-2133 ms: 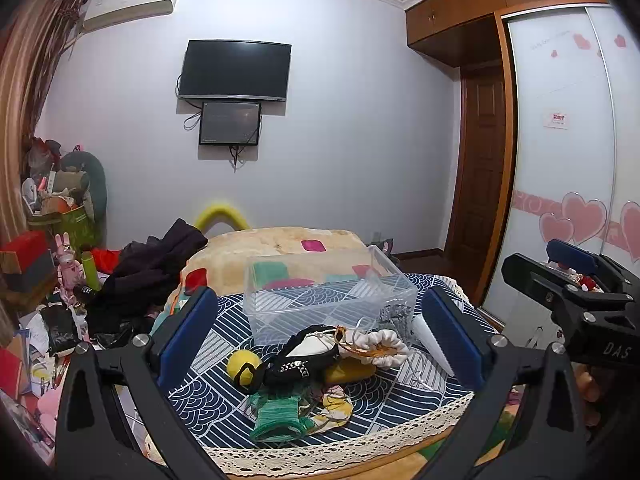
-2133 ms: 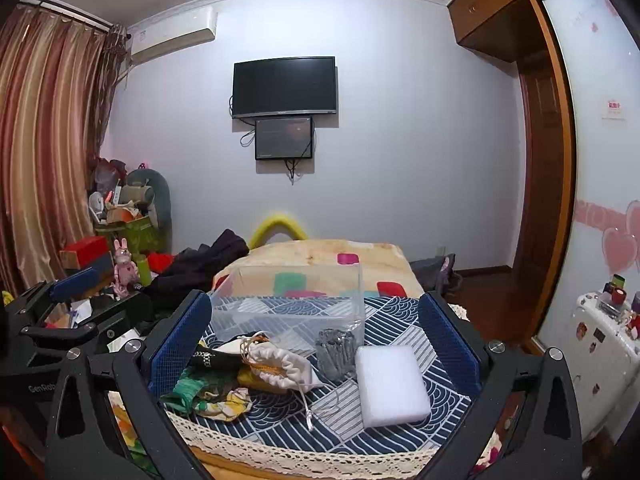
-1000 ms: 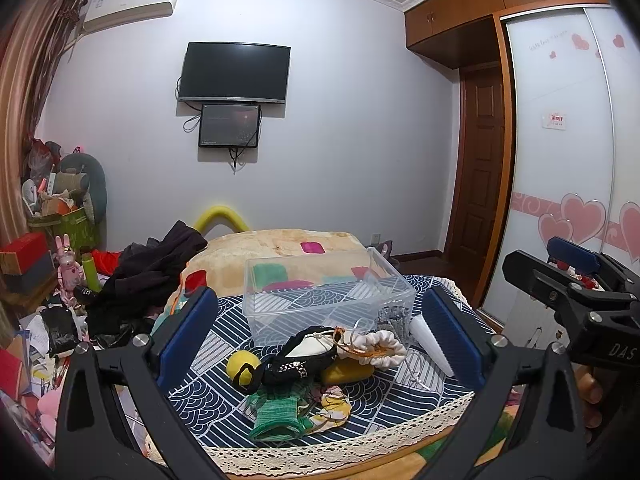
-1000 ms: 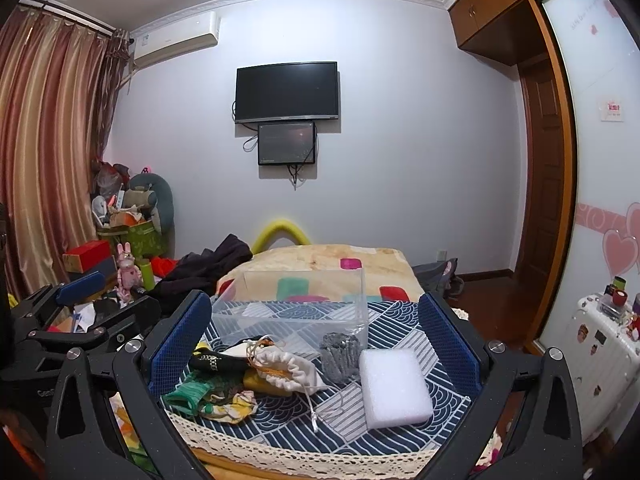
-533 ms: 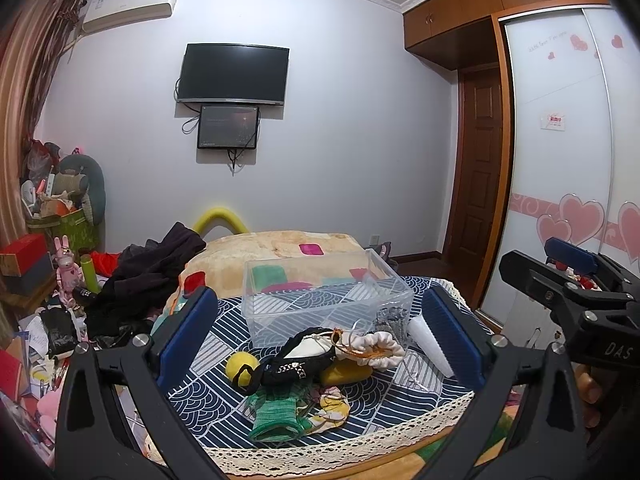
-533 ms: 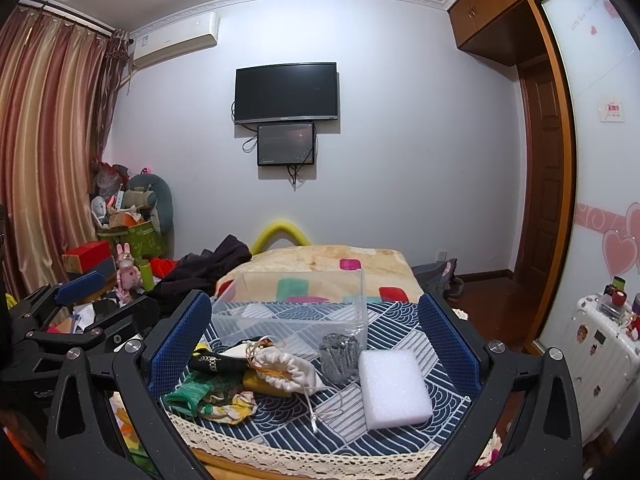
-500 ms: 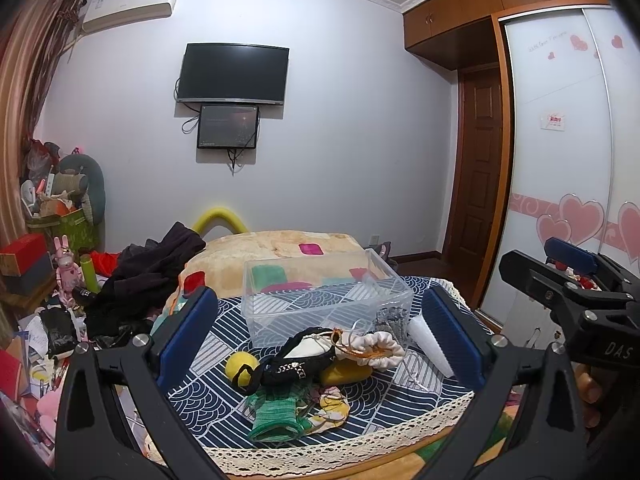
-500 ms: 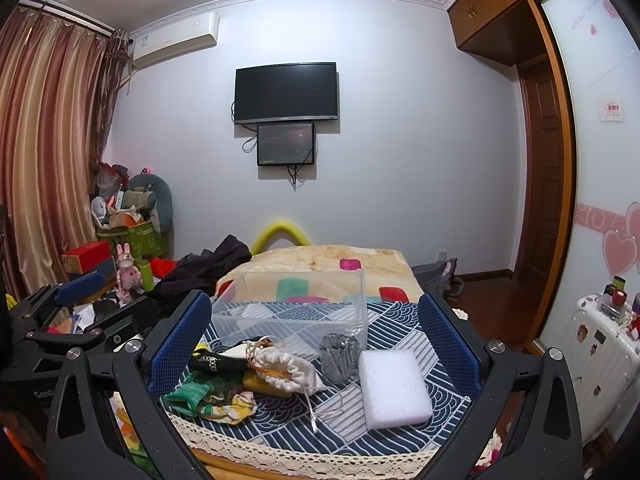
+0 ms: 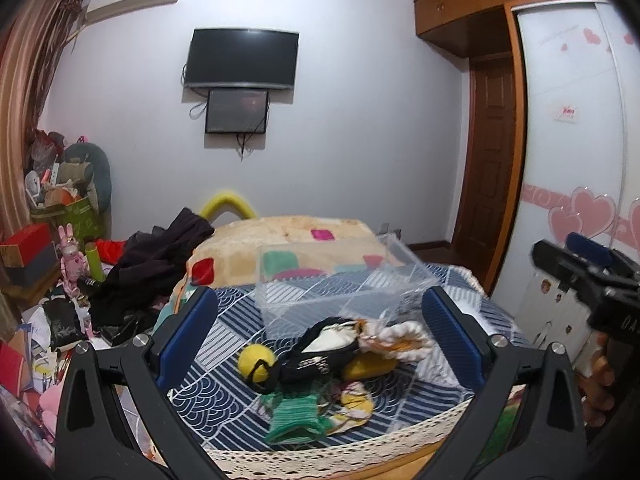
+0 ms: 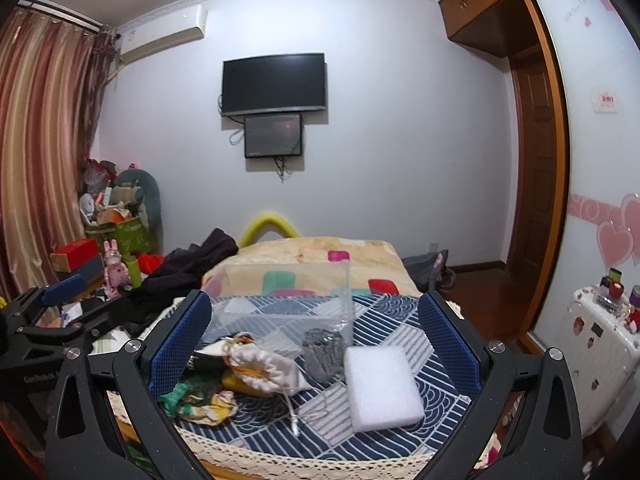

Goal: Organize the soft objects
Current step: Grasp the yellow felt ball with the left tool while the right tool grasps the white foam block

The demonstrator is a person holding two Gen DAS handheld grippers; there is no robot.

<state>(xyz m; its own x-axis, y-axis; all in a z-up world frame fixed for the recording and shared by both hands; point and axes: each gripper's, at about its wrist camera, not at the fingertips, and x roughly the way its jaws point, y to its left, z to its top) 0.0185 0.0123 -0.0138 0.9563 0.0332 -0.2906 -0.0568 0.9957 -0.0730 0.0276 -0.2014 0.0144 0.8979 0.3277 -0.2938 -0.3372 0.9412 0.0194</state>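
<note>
A: Bedroom clutter aside, where's your pile?

B: Low centre, on the desk (image 9: 224,332), before the clear bin (image 9: 336,280).

A: Left tool (image 9: 320,336), right tool (image 10: 316,340)?

B: Both spread, empty. Lower onto the white pouch (image 10: 264,368); pinch its bulk, not the cord.

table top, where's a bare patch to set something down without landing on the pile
Bare blue patterned tablecloth shows behind the white foam block, right of the clear plastic bin. Another strip lies left of the yellow ball, toward the table's left edge. The clear bin looks empty. Front centre is crowded: white drawstring pouch, green knit piece, black pouch.
</note>
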